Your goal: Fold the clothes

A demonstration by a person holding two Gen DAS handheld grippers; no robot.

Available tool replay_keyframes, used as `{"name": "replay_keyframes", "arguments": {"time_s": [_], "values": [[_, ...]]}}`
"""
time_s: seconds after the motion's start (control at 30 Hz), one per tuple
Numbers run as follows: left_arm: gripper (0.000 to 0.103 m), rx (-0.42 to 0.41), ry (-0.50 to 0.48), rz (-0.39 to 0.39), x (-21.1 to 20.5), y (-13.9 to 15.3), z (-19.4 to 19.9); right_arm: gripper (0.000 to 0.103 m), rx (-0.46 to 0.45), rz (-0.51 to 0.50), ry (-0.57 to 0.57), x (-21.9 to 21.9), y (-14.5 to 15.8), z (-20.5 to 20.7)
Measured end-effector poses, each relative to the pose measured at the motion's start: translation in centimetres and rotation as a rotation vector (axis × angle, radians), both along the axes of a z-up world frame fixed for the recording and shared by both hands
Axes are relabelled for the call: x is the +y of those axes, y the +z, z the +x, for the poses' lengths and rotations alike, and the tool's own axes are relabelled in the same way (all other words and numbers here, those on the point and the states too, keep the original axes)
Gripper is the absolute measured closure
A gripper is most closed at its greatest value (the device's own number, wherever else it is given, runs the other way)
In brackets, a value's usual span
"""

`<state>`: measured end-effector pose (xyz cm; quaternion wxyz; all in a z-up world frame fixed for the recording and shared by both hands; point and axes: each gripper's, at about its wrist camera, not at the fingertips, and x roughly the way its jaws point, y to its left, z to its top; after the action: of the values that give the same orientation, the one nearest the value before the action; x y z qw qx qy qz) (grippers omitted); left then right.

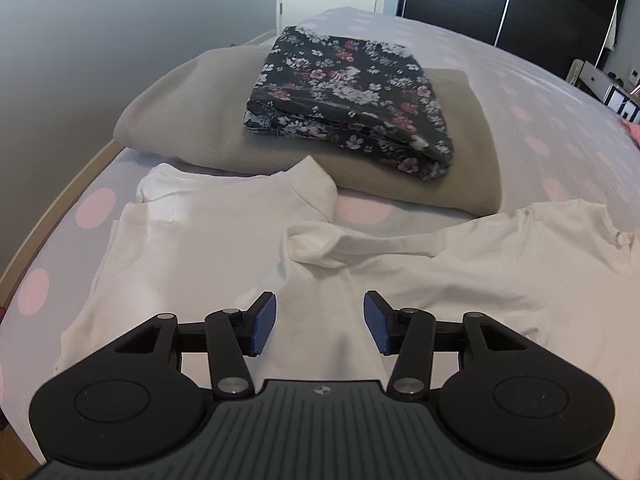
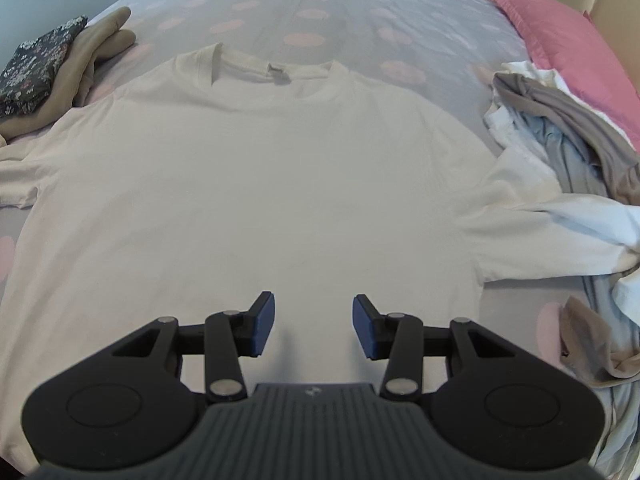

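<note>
A white T-shirt (image 2: pixel 248 184) lies spread flat on the bed, collar (image 2: pixel 256 70) away from me. My right gripper (image 2: pixel 314 326) is open and empty, above the shirt's lower middle. The left wrist view shows the shirt's left side (image 1: pixel 500 264), with its sleeve (image 1: pixel 352 246) bunched, and a second white garment (image 1: pixel 192 240) folded beside it. My left gripper (image 1: pixel 320 322) is open and empty above that white cloth. A folded floral garment (image 1: pixel 348 96) rests on a folded beige one (image 1: pixel 192 116) beyond.
The bed cover (image 2: pixel 304 8) is grey with pink dots. A heap of unfolded clothes (image 2: pixel 568 148) lies at the right, by a pink pillow (image 2: pixel 560 32). The folded stack also shows at far left (image 2: pixel 44 68). The bed's edge and a wall (image 1: pixel 100 60) are at left.
</note>
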<state>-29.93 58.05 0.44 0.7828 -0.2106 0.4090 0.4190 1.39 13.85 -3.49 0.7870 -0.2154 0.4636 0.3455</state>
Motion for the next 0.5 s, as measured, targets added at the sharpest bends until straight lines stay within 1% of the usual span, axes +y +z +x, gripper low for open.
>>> {"name": "replay_keyframes", "arguments": {"time_s": [0.07,0.1,0.13,0.17,0.23,0.3,0.33,0.37,0.4,0.43,0.47,0.5], "values": [[0.056,0.055,0.026,0.028,0.5,-0.5,0.3,0.056,0.016,-0.002,0.012,0.5,-0.3,-0.1],[0.056,0.082,0.050,0.029,0.8,-0.8,0.2,0.056,0.020,0.000,0.020,0.7,-0.3,-0.2],[0.055,0.098,0.077,0.024,1.1,-1.0,0.1,0.056,0.020,0.001,0.028,0.9,-0.3,-0.3],[0.051,0.108,0.095,0.012,1.3,-1.2,0.0,0.056,0.020,0.002,0.036,1.1,-0.3,-0.4],[0.051,0.120,0.108,-0.021,1.8,-1.8,-0.2,0.056,0.017,-0.002,0.049,1.5,-0.4,-0.6],[0.065,0.119,0.105,-0.054,2.0,-2.2,-0.4,0.056,0.022,-0.003,0.059,1.7,-0.5,-0.7],[0.079,0.108,0.099,-0.068,2.0,-2.2,-0.5,0.056,0.024,-0.004,0.062,1.7,-0.6,-0.7],[0.086,0.095,0.093,-0.082,1.9,-2.2,-0.5,0.056,0.025,-0.006,0.063,1.8,-0.7,-0.8],[0.088,0.093,0.087,-0.080,1.7,-1.9,-0.3,0.056,0.027,-0.009,0.065,1.9,-0.7,-0.8],[0.094,0.092,0.080,-0.076,1.3,-1.6,-0.1,0.056,0.028,-0.011,0.067,2.0,-0.8,-0.9],[0.097,0.088,0.073,-0.071,0.9,-1.1,0.1,0.056,0.029,-0.013,0.068,2.0,-0.9,-0.9],[0.098,0.084,0.065,-0.066,0.4,-0.5,0.3,0.056,0.028,-0.014,0.069,2.0,-0.9,-0.9]]}}
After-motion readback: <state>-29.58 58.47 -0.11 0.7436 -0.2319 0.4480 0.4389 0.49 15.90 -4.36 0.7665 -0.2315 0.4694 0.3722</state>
